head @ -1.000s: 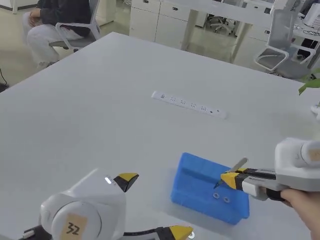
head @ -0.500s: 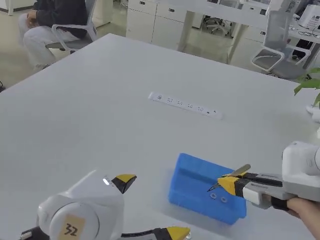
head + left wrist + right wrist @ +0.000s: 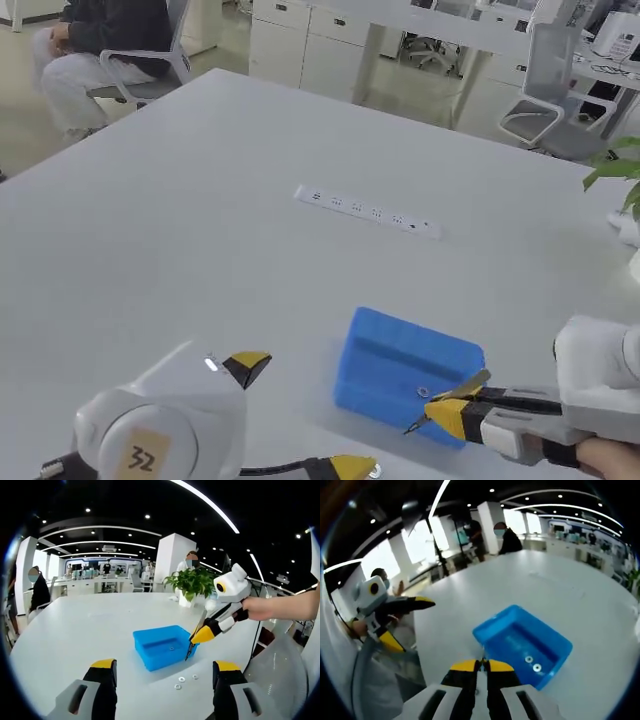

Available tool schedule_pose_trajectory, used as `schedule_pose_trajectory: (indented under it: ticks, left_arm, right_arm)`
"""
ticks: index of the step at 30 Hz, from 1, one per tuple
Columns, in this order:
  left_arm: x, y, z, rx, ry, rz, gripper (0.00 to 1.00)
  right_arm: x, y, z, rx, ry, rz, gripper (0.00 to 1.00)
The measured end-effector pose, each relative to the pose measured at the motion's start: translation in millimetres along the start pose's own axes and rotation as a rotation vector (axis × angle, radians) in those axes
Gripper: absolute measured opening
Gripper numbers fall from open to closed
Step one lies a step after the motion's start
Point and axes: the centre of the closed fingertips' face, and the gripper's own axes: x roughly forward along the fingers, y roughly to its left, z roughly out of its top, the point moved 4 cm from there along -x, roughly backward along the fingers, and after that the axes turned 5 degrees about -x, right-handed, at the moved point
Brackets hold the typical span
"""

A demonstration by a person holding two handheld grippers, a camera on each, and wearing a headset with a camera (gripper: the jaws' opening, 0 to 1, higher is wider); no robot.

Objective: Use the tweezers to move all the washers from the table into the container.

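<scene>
The blue container [image 3: 400, 352] stands on the white table [image 3: 200, 230], near its front edge. One washer [image 3: 423, 392] lies inside it; the right gripper view shows two washers [image 3: 533, 663] on its floor. My right gripper [image 3: 450, 412] is shut on the tweezers [image 3: 473, 381], whose tips point down at the container's near wall. Loose washers [image 3: 181, 679] lie on the table in front of the container [image 3: 162, 650], just below the tweezers [image 3: 193, 644]. My left gripper [image 3: 300, 415] is open at the lower left, holding nothing.
A white power strip [image 3: 368, 211] lies across the table's middle. A green plant [image 3: 615, 170] stands at the right edge. A person [image 3: 90, 50] sits on a chair beyond the far left corner. Desks and chairs stand behind the table.
My right gripper has drawn back with the tweezers from over the container's inside to its near wall, and lower. The left gripper has stayed put.
</scene>
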Motion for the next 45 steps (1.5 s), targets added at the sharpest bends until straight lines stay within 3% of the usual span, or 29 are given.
schedule_pose_trajectory:
  ticks: [12,31,38,45]
  left_arm:
    - [0.9,-0.3,-1.6,0.006,0.012,-0.002,0.79]
    - [1.4,-1.8,-2.9,0.012,0.026,-0.008,0.78]
    - [1.6,-1.9,-3.8,0.017,0.031,-0.009,0.78]
    - [1.7,-2.1,-4.1,0.023,0.035,-0.009,0.78]
  right_arm:
    - [8.9,13.2,-29.9,0.0,0.105,0.048,0.04]
    - [13.0,18.2,-39.0,-0.018,0.155,0.063,0.04]
    - [14.2,29.6,-38.6,-0.113,0.185,0.066,0.04]
    - [15.3,46.1,-40.4,-0.277,0.228,0.073,0.04]
